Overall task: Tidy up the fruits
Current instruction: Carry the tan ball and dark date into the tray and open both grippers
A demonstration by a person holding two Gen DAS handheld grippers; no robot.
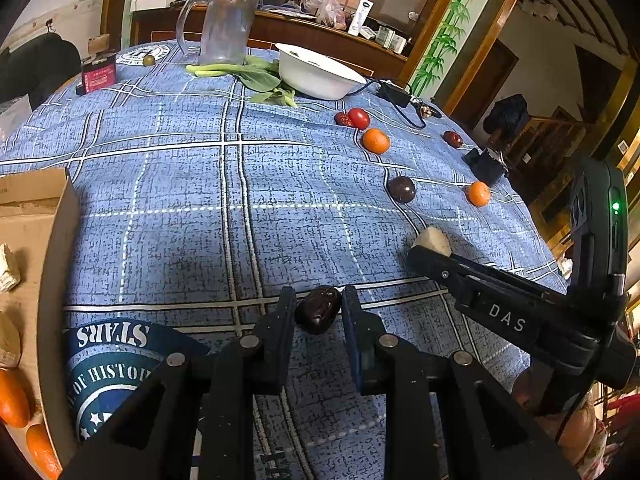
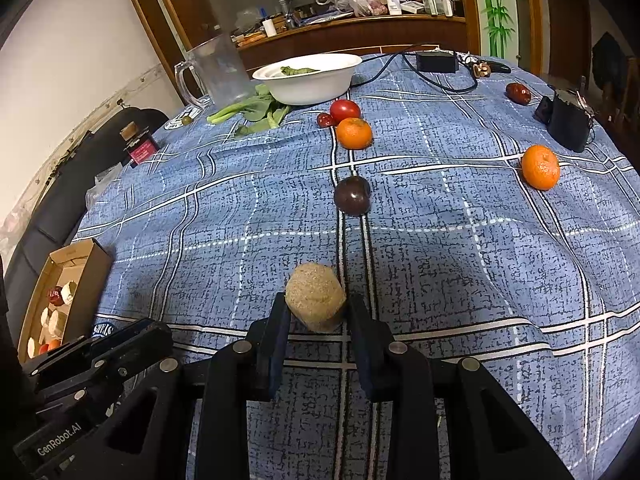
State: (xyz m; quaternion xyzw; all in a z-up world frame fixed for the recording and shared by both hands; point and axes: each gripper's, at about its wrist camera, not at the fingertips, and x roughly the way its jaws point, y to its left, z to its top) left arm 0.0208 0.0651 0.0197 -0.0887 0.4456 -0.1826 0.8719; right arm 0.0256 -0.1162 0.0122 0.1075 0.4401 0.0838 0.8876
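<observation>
My left gripper (image 1: 319,312) is shut on a dark wrinkled date (image 1: 319,310), held just above the blue cloth. My right gripper (image 2: 316,312) is shut on a pale tan chunk (image 2: 315,295); the left wrist view shows that chunk (image 1: 433,240) at the tip of the right gripper. A cardboard box (image 1: 38,216) at the left edge holds pale pieces and orange fruit (image 1: 14,398). The same box (image 2: 86,264) lies far left in the right wrist view. Loose on the cloth lie two mandarins (image 2: 353,133) (image 2: 540,167), a dark plum (image 2: 352,195), a red tomato (image 2: 344,110) and red dates (image 2: 518,93).
A white bowl (image 2: 308,88) with greens, a clear jug (image 2: 218,70), leafy stalks (image 2: 256,110) and a small red bottle (image 2: 140,148) stand at the far side. A black box (image 2: 568,120), an adapter with its cable (image 2: 436,62) and the table's right edge lie beyond.
</observation>
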